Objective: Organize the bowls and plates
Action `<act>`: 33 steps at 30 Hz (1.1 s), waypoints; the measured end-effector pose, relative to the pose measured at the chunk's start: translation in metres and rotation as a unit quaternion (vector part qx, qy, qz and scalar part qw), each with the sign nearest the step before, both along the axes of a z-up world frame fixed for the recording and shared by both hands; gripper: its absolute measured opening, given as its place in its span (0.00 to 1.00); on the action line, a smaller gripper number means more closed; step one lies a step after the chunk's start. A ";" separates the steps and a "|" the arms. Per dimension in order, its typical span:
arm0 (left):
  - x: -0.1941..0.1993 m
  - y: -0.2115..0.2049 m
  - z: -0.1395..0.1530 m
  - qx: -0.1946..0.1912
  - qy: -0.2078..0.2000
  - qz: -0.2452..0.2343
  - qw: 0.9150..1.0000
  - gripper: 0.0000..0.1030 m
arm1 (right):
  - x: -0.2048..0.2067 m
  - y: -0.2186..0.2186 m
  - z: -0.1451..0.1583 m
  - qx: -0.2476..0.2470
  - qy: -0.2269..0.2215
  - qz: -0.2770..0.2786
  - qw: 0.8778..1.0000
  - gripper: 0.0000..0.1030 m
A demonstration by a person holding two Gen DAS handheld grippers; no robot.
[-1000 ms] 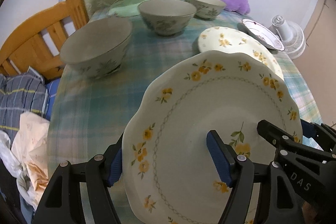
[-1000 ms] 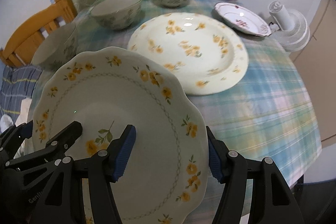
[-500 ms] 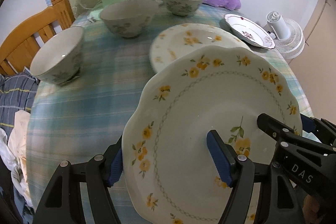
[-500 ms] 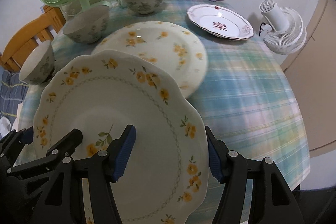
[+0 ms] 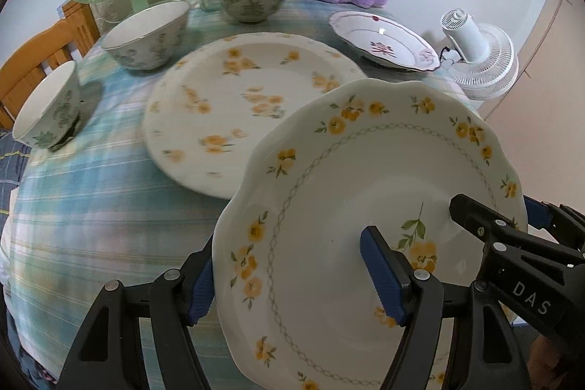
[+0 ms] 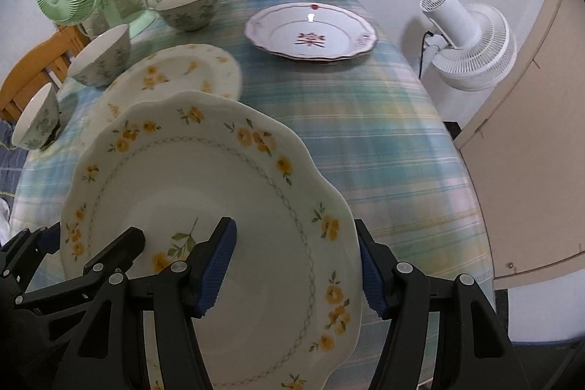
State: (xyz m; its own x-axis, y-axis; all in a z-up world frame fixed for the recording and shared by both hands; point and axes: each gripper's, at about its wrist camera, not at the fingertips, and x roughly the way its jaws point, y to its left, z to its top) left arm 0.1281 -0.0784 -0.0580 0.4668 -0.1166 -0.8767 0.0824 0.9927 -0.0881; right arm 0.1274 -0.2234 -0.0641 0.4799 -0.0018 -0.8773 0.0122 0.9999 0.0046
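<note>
I am looking down at the table [image 5: 91,207], which is wearing a blue-green plaid cloth and is carrying the dishes. Above its near edge I am holding the scalloped plate [image 5: 365,192] with yellow flowers, tilted, clear of the cloth. Just beyond it the large yellow-flowered plate [image 5: 248,105] is lying flat on the table. The red-patterned plate [image 6: 310,31] is sitting farther back toward the right, well apart from both. Three bowls [image 5: 150,35] are standing along the left and far side. The left gripper [image 5: 292,276] is gripping the scalloped plate's left rim, its fingers [image 5: 380,273] standing partly spread, one pad on the upper face and the other under the rim. The right gripper [image 6: 296,269] is clamping the opposite rim the same way, one blue pad on top, one beneath.
</note>
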 end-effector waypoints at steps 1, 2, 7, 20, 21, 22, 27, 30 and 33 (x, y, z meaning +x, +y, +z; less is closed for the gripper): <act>0.001 -0.006 -0.001 -0.001 0.001 0.000 1.000 0.72 | 0.000 -0.004 -0.001 -0.001 0.000 0.000 1.000 0.64; 0.002 -0.012 -0.002 -0.002 0.001 -0.001 1.000 0.72 | 0.000 -0.011 -0.001 -0.001 0.000 0.000 1.000 0.64; 0.009 -0.038 -0.009 -0.003 0.005 -0.011 1.000 0.72 | 0.002 -0.040 -0.006 -0.003 0.002 -0.008 1.000 0.64; 0.025 -0.078 -0.025 0.026 0.016 -0.010 0.999 0.73 | 0.013 -0.080 -0.025 0.001 0.025 -0.015 1.000 0.63; 0.026 -0.080 -0.025 0.031 0.013 -0.009 0.999 0.73 | 0.014 -0.081 -0.026 0.000 0.026 -0.014 1.000 0.63; 0.026 -0.080 -0.025 0.031 0.012 -0.008 0.999 0.73 | 0.015 -0.082 -0.027 0.000 0.026 -0.013 1.000 0.62; 0.029 -0.087 -0.025 0.044 0.001 -0.009 0.999 0.73 | 0.019 -0.085 -0.032 -0.008 0.030 -0.017 0.999 0.62; 0.030 -0.088 -0.025 0.044 0.002 -0.008 0.999 0.73 | 0.021 -0.086 -0.033 -0.008 0.030 -0.020 0.999 0.62; 0.031 -0.087 -0.024 0.038 0.012 -0.013 0.999 0.74 | 0.021 -0.087 -0.033 -0.004 0.035 -0.027 0.999 0.62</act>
